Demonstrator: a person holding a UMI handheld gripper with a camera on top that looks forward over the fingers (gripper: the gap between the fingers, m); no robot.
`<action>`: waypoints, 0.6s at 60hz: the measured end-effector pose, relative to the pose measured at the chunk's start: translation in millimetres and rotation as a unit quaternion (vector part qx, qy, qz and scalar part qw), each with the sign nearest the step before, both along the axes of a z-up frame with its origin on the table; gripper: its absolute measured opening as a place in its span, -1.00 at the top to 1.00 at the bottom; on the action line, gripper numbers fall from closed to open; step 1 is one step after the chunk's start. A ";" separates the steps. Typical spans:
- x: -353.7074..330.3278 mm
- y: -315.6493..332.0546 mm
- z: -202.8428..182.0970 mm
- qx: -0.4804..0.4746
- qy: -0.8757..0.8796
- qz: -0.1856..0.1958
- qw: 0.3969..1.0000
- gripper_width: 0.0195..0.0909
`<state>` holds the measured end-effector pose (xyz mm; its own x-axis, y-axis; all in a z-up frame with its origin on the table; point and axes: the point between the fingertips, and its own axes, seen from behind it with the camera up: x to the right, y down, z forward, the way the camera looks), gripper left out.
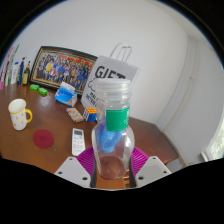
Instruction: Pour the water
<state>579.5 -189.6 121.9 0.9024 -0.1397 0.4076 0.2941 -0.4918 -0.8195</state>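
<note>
Gripper (112,166) held a clear plastic bottle (112,125) between its two fingers. Both magenta pads (87,159) pressed against the bottle's lower body, one on each side, no gap visible at either pad: jaws clamped on the bottle. The bottle stood upright, its neck open at the top, a green label band (117,120) around its middle. Whether it held water could not be told.

Bottle sat at the centre of the view, directly ahead of the fingers, at 12 o'clock from the fingertips.

Surroundings on the wooden table (30,150): a white remote control (78,141) lay just beside the left finger at about 10 o'clock from the bottle's base. A red round coaster (43,138) lay farther out at 9 o'clock. A yellow-and-white mug (19,113) stood well apart at 9 to 10 o'clock, near the table's far left. A blue cup (65,94) sat at 11 o'clock, beyond the remote. A small multicoloured cube (91,114) stood close behind the bottle on its left.

Beyond, a framed picture (60,70) leaned against the white wall, and a white gift bag (112,72) stood behind the bottle.

The table's right edge ran at 3 o'clock, near the bottle. Bare tabletop lay between coaster and remote.
</note>
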 end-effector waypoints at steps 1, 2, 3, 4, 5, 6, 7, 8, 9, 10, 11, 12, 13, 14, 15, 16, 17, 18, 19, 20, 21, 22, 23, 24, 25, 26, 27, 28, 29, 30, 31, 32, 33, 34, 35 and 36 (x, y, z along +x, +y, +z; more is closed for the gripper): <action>-1.8 2.3 6.5 0.002 -0.016 0.000 1.000 0.29; -4.3 5.1 14.5 0.003 -0.032 -0.001 0.999 0.29; -7.0 8.0 22.4 0.004 -0.049 -0.001 0.999 0.29; -9.9 11.4 30.0 0.005 -0.066 -0.001 0.998 0.29; -13.4 14.9 37.8 0.005 -0.084 -0.001 0.996 0.30; -17.1 18.1 44.9 0.005 -0.102 -0.001 0.995 0.30; -21.0 21.5 52.2 0.004 -0.121 -0.001 0.993 0.30; -25.4 24.6 59.9 0.004 -0.140 -0.001 0.990 0.29; -30.1 27.9 67.7 0.005 -0.159 0.001 0.987 0.29; -35.6 31.7 74.9 0.006 -0.178 0.002 0.984 0.29; -39.7 36.8 80.4 0.007 -0.196 0.007 0.981 0.29; -46.4 39.8 86.8 0.007 -0.215 0.009 0.977 0.29; -52.5 42.9 92.5 0.007 -0.234 0.011 0.972 0.30; -59.4 46.4 98.0 0.006 -0.254 0.014 0.967 0.30; -66.7 49.8 103.1 0.006 -0.274 0.017 0.962 0.30; -74.5 53.1 107.8 0.005 -0.294 0.020 0.956 0.30; -82.4 56.4 112.2 0.005 -0.314 0.024 0.949 0.30; -90.4 60.2 116.0 0.005 -0.335 0.028 0.942 0.30; -98.1 63.8 118.9 0.004 -0.355 0.033 0.934 0.30; -105.2 70.3 120.7 0.002 -0.375 0.038 0.926 0.30; -113.1 73.3 123.0 0.000 -0.396 0.042 0.917 0.30; -121.3 75.9 124.7 -0.002 -0.416 0.045 0.908 0.30; -130.2 78.1 126.0 -0.002 -0.435 0.050 0.899 0.29; -139.1 81.1 126.5 -0.004 -0.453 0.054 0.890 0.30; -147.4 84.2 126.5 -0.004 -0.470 0.059 0.881 0.29; -155.5 87.3 126.1 -0.005 -0.487 0.063 0.871 0.29; -163.0 90.2 125.3 -0.007 -0.505 0.068 0.860 0.29; -170.3 93.6 123.8 -0.010 -0.524 0.072 0.849 0.30; -176.8 96.8 122.3 -0.013 -0.542 0.076 0.837 0.30; -181.8 100.9 119.7 -0.016 -0.561 0.080 0.824 0.29; -188.6 103.4 117.6 -0.020 -0.578 0.084 0.811 0.30; -195.7 105.6 117.0 -0.024 -0.593 0.091 0.799 0.29; -202.2 108.0 114.1 -0.026 -0.608 0.097 0.788 0.29; -208.0 110.5 111.0 -0.028 -0.622 0.102 0.776 0.30; -213.3 112.5 108.2 -0.031 -0.636 0.108 0.764 0.30; -218.2 114.2 105.4 -0.034 -0.649 0.113 0.751 0.30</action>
